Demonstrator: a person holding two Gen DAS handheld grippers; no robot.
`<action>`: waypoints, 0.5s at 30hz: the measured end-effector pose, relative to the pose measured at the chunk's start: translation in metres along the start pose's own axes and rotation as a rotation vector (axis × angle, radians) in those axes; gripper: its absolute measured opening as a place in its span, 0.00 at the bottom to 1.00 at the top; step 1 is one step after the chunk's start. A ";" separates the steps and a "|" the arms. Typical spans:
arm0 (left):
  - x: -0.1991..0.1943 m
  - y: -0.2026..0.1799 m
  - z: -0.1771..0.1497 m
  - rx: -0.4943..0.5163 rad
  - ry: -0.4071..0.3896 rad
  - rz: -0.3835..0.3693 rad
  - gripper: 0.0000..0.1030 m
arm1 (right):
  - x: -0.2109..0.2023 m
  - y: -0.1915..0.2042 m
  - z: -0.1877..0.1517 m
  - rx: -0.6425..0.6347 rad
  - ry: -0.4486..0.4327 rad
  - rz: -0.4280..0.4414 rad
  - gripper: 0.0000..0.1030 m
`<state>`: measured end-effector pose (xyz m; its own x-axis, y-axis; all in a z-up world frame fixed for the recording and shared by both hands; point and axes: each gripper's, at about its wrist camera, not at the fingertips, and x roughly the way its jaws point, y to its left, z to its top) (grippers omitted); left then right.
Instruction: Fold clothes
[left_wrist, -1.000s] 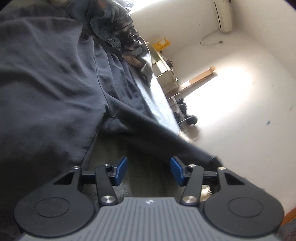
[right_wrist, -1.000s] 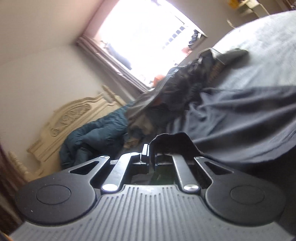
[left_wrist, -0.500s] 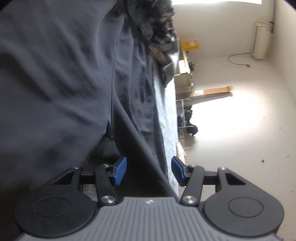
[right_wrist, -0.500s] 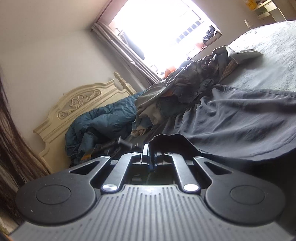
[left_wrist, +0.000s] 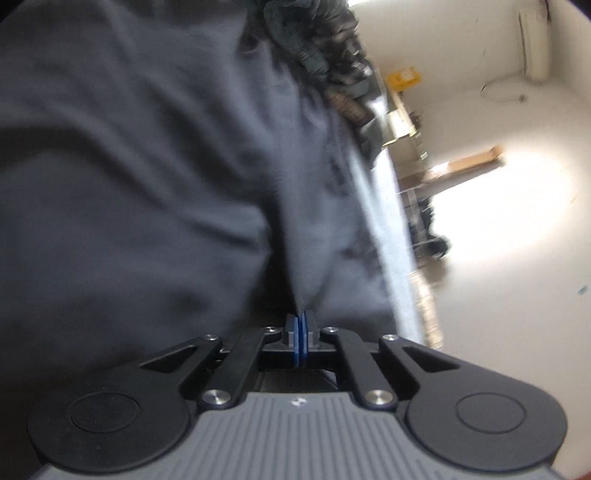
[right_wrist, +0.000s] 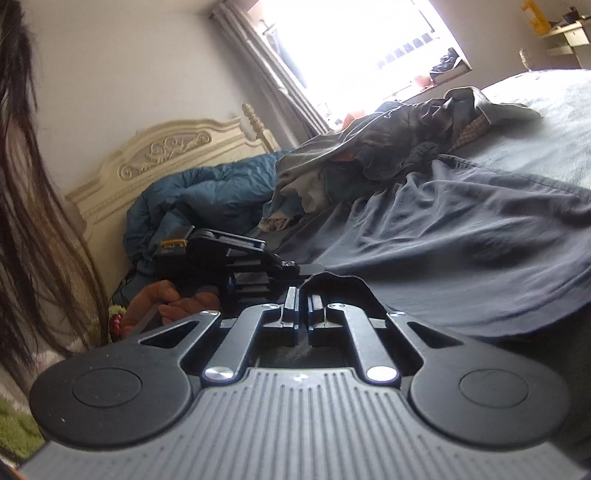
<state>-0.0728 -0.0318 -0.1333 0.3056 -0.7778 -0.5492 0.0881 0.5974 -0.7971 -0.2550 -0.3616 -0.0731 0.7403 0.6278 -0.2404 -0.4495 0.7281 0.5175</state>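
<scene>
A large dark grey garment (left_wrist: 147, 184) lies spread over the bed and fills most of the left wrist view. My left gripper (left_wrist: 300, 325) is closing, its blue pads pressed together on a pinched ridge of that cloth. In the right wrist view the same garment (right_wrist: 461, 240) stretches away to the right. My right gripper (right_wrist: 303, 310) is shut on its near edge, and a flap of the hem arches over the fingertips. The left gripper (right_wrist: 291, 266) shows there too, held by a person's hand (right_wrist: 166, 299), its tip at the garment's edge just beyond mine.
A heap of crumpled clothes (right_wrist: 388, 147) lies past the garment, with a teal quilt (right_wrist: 207, 195) against the cream headboard (right_wrist: 166, 155). Pale sheet (right_wrist: 546, 129) is bare at the far right. The bed's edge (left_wrist: 388, 221) drops to the floor. Long dark hair (right_wrist: 22, 184) hangs left.
The left gripper's jaws, open on both sides of the cloth before, have shut on a ridge of it. The right view has rolled, and the left gripper and hand have come into it.
</scene>
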 end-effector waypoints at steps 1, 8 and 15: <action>0.002 0.003 -0.002 0.001 0.014 0.011 0.04 | 0.001 -0.001 -0.003 0.000 0.030 -0.003 0.03; -0.012 -0.004 -0.020 0.130 0.022 0.037 0.20 | 0.002 -0.013 -0.043 0.146 0.216 -0.130 0.07; -0.018 -0.029 -0.046 0.265 0.054 0.021 0.54 | -0.066 -0.046 -0.019 0.288 -0.028 -0.279 0.38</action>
<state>-0.1242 -0.0445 -0.1117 0.2594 -0.7699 -0.5830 0.3296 0.6380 -0.6959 -0.2927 -0.4316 -0.0965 0.8291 0.4066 -0.3838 -0.0741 0.7603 0.6453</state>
